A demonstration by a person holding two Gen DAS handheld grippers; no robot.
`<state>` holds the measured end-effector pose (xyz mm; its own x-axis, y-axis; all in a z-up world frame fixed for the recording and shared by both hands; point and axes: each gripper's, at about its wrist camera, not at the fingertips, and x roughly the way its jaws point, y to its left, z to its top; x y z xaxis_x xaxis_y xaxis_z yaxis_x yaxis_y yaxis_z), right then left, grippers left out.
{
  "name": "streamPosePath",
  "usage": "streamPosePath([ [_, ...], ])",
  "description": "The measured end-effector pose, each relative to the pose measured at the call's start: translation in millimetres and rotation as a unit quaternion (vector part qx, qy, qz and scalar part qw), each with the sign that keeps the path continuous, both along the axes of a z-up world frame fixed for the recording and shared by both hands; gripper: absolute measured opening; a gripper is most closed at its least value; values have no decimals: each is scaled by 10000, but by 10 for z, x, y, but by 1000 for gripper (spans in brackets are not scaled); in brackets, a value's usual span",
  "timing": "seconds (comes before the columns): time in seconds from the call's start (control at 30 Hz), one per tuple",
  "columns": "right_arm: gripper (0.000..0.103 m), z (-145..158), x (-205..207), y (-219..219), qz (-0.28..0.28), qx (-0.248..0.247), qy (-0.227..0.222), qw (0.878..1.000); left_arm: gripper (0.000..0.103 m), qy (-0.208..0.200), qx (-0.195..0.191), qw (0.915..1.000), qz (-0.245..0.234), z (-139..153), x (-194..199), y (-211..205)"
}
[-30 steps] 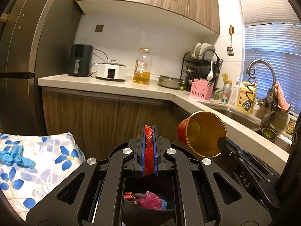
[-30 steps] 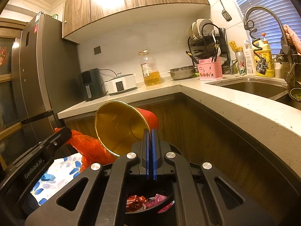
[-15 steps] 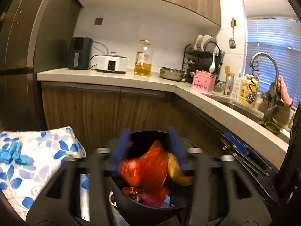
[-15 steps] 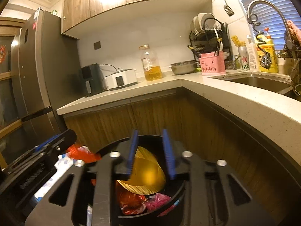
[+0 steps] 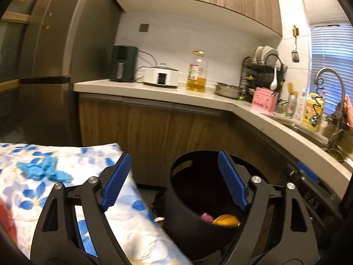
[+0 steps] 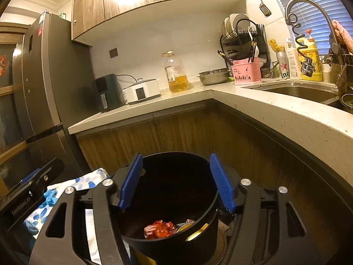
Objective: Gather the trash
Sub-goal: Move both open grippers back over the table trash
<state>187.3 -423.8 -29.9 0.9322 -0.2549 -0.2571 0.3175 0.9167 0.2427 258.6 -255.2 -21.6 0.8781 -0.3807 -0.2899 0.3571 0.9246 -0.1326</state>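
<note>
A black trash bin [image 5: 187, 227] stands on the floor below both grippers. My left gripper [image 5: 174, 181] has its jaws opening wide, with nothing between the blue pads; it hangs over the bin's left rim and the table edge. My right gripper [image 6: 176, 182] is above the bin [image 6: 172, 251], its jaws also opening and empty. In the bin lie a crumpled red wrapper [image 6: 160, 229], a gold-lined cup [image 6: 194, 229] [image 5: 226, 220] and a pink scrap [image 5: 206, 216]. A crumpled blue glove [image 5: 44, 170] [image 6: 49, 196] lies on the floral cloth.
A table with a white and blue floral cloth [image 5: 66, 203] stands left of the bin. Wooden cabinets under an L-shaped counter [image 6: 253, 101] close off the back and right. A tall fridge [image 6: 39, 101] is at the left. The sink [image 6: 297, 90] sits at the far right.
Both grippers opened. The red wrapper dropped from the left one and the gold-lined cup from the right one into the bin. The left gripper swung left toward the floral cloth.
</note>
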Motion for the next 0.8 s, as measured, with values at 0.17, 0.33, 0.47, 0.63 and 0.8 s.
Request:
streamPosePath([
  [0.17,72,33,-76,152,32,-104,44,9999,84,-89,92,9990,418,-8,-219,302],
  [0.33,72,68,-156,353,146,-126,-16,9998,84,-196,128,9958,886,0,-459,667],
  [0.47,72,84,-213,514,268,-127,-53,9995,84,-217,120,9927,1182,-1,-609,930],
  [0.63,72,86,-262,744,485,-157,-57,9987,84,-236,118,9884,1498,-4,-789,1264],
  [0.8,72,76,-270,1052,831,-197,-59,9963,84,-335,261,9804,1922,-37,-980,1602],
])
